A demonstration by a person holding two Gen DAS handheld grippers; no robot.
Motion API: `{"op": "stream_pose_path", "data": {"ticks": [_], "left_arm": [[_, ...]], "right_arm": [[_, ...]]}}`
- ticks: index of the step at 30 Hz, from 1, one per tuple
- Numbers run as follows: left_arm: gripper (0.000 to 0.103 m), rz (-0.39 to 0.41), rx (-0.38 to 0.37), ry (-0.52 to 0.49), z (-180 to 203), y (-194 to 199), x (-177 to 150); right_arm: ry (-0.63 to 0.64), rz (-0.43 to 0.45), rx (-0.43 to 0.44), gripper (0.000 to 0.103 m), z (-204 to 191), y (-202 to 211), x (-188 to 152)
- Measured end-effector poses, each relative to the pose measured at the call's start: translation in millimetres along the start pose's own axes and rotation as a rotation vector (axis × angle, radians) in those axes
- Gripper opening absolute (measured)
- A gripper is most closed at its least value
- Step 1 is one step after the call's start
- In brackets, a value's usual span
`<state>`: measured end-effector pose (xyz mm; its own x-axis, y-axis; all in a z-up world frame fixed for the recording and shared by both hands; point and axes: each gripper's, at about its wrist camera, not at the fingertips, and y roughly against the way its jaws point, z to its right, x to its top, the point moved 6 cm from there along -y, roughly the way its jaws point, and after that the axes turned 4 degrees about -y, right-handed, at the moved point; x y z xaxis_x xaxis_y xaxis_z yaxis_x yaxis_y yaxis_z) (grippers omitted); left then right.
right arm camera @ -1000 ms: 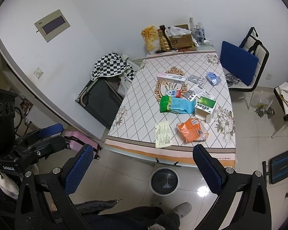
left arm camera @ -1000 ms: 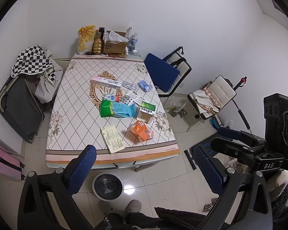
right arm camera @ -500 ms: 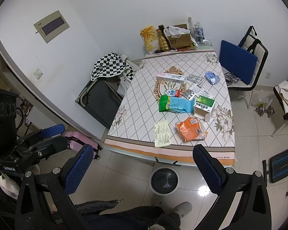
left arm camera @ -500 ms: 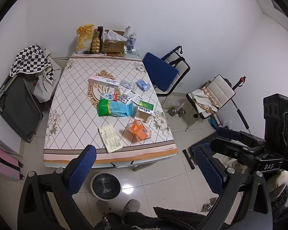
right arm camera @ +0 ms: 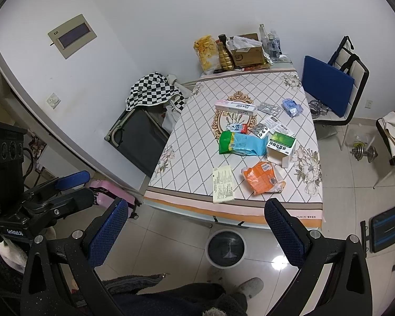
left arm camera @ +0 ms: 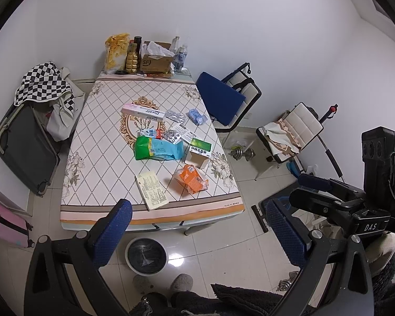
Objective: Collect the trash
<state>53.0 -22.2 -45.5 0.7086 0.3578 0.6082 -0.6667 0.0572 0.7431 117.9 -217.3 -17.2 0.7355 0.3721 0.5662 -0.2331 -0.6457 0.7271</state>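
Trash scattered over the middle and near half of the tabletop [left arm camera: 97, 142]: orange wrapper [left arm camera: 191, 178] nearest the front edge at 5 o'clock from the centre medallion; cream printed leaflet [left arm camera: 152, 190] beside it at 7 o'clock, overlapping the striped border; green-and-blue pouch [left arm camera: 158, 151] lying flat just past both. White box with green lid [left arm camera: 199, 152] at 3 o'clock of the pouch, close beside it. Long pink-and-white carton [left arm camera: 142, 113] across the medallion at 12 o'clock; silver blister packs [left arm camera: 175, 116] and small blue packet [left arm camera: 197, 115] to its right, well apart from the orange wrapper. Round waste bin [left arm camera: 146, 255] on the tiled floor below the front edge, apart from every item.

Left claw [left arm camera: 197, 231] held high and back from the tabletop, blue pads spread wide, nothing between them. Right claw [right arm camera: 197, 230] likewise released and unloaded, at a similar height, bin seen between its pads.

Far end at 12 o'clock: cardboard box [left arm camera: 155, 60], yellow snack bag [left arm camera: 115, 52], bottles. Blue-cushioned chair [left arm camera: 223, 100] at 2 o'clock; checkered cloth [left arm camera: 43, 83] over a dark folded frame at 9 o'clock.
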Motion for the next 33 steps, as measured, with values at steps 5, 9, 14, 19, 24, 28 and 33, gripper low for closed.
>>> {"op": "stream_pose_path", "data": {"ticks": [5, 9, 14, 19, 24, 28, 33], "left_arm": [[0.103, 0.001, -0.002, 0.004, -2.1, 2.5, 3.4], [0.103, 0.002, -0.005, 0.002, -2.4, 1.7, 2.8], [0.103, -0.003, -0.009, 0.002, -2.5, 0.1, 0.4], [0.103, -0.017, -0.012, -0.001, -8.1, -3.9, 1.8], [0.103, -0.016, 0.217, -0.03, -36.7, -23.6, 8.2], [0.103, -0.056, 0.407, -0.015, -80.8, -67.0, 2.3], [0.103, -0.219, 0.443, 0.109, -128.5, -153.9, -26.7]], "right_arm": [[0.0, -0.001, -0.003, 0.103, 0.1, 0.7, -0.1], [-0.001, -0.002, -0.003, 0.103, 0.0, 1.0, -0.3], [-0.003, -0.002, -0.002, 0.103, 0.6, 0.8, -0.6], [-0.014, -0.004, -0.002, 0.103, 0.8, -2.3, 3.4], [-0.078, 0.026, -0.05, 0.103, 9.1, -9.5, 10.7], [-0.13, 0.019, -0.2, 0.103, 32.8, -37.2, 16.3], [-0.21, -0.068, -0.354, 0.103, 90.1, -116.4, 10.1]]}}
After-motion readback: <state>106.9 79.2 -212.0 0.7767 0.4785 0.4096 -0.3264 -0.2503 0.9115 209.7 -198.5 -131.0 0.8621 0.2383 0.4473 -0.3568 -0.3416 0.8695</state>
